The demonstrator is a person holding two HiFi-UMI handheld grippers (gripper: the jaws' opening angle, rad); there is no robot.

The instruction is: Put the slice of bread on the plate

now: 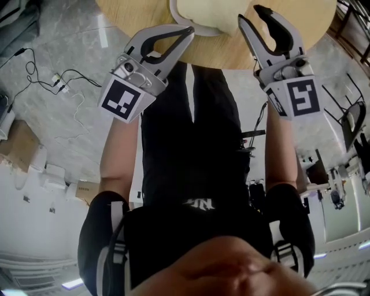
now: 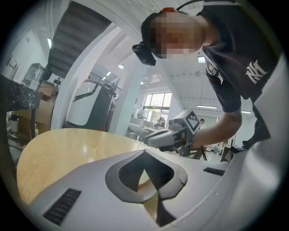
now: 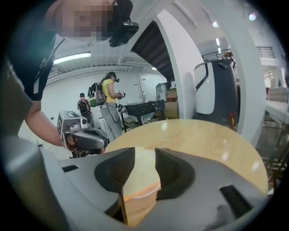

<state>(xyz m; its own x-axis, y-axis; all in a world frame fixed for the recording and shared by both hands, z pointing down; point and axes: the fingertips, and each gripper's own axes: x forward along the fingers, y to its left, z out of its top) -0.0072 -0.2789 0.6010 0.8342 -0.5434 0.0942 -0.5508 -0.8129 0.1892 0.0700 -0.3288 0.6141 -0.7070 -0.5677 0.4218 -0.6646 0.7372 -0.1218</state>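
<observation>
A pale slice of bread (image 1: 208, 14) lies on a white plate (image 1: 176, 14) on the round wooden table (image 1: 133, 14), at the top edge of the head view. My right gripper (image 1: 248, 13) hovers just right of the slice with its jaws apart. In the right gripper view the bread (image 3: 142, 180), with its tan crust, shows through the gap of the right gripper (image 3: 144, 153), and the pads stand clear of it. My left gripper (image 1: 191, 30) sits at the table's near edge, left of the plate. Its tips meet with nothing between them (image 2: 156, 189), and only wood shows through.
The person's body fills the middle of the head view, below the table edge. Cables (image 1: 63, 81) and cardboard boxes (image 1: 17, 144) lie on the floor at left, and a chair (image 1: 352, 124) stands at right. Other people (image 3: 110, 97) and desks are far behind.
</observation>
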